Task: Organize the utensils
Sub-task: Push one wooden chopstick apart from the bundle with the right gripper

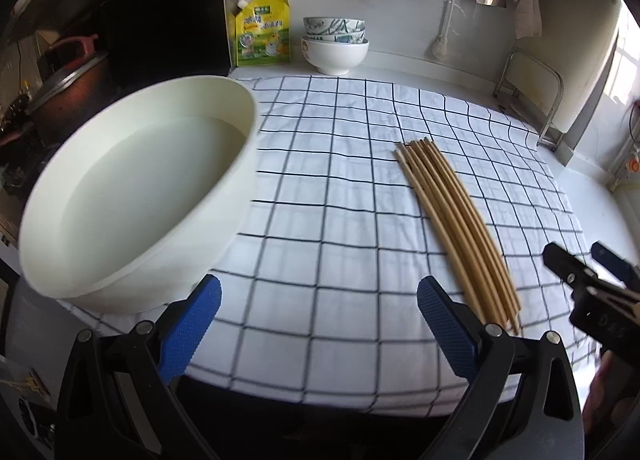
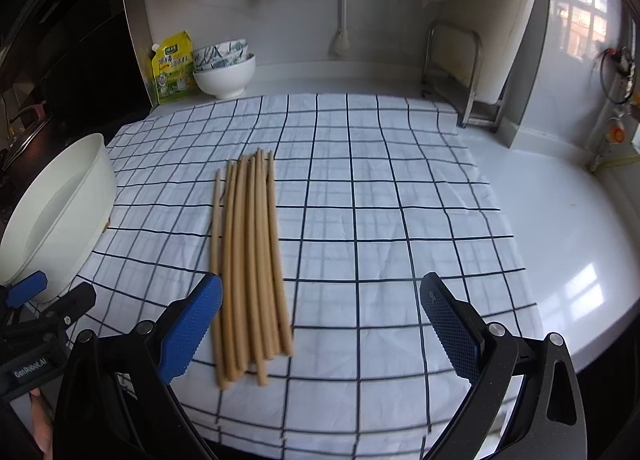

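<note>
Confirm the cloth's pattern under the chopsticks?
White cloth with a dark grid check; clearest in the right wrist view, chopsticks lying on it.

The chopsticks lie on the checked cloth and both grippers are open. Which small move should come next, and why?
Probably lower the right gripper toward the near ends of the chopsticks. It is open and holds nothing, the bundle lies loose on the cloth just beside its left finger, and the left gripper sits nearer the white basin.

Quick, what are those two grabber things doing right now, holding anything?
Left gripper: jaws open, holding nothing.
Right gripper: jaws open, holding nothing.
</note>
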A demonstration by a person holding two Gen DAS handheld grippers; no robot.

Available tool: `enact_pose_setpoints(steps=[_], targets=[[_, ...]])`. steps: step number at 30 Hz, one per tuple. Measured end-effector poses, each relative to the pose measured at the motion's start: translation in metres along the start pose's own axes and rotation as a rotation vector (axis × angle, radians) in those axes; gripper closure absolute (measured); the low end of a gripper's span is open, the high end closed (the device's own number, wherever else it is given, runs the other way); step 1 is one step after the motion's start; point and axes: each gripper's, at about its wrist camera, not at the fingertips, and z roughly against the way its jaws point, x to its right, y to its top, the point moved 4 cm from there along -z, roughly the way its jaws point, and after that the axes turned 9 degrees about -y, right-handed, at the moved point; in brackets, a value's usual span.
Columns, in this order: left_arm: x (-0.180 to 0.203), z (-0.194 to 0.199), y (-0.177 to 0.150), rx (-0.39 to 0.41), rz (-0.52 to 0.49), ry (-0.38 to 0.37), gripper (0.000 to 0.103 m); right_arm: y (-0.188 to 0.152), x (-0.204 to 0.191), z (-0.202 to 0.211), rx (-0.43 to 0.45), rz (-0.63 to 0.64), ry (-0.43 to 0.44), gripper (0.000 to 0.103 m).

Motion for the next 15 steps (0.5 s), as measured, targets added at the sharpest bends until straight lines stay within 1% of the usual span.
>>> enact_pose_setpoints(steps=[4, 7, 10, 15], targets=[[0.011, -0.017, 0.007, -0.017, -0.003, 0.005, 0.006, 0.005, 0.01, -0.028, -0.06, -0.009, 0.037, 0.008], [0.018, -0.028, 0.011, -0.035, -0.014, 0.024, 0.006, 0.008, 0.007, -0.047, -0.099, 0.033, 0.048, 0.008], [0.019, -0.037, 0.012, -0.055, 0.009, 0.016, 0.006, 0.013, 0.002, -0.063, -0.125, 0.062, 0.062, 0.008], [0.017, -0.049, 0.012, -0.087, 0.031, 0.028, 0.006, 0.019, 0.001, -0.08, -0.151, 0.091, 0.046, 0.008]])
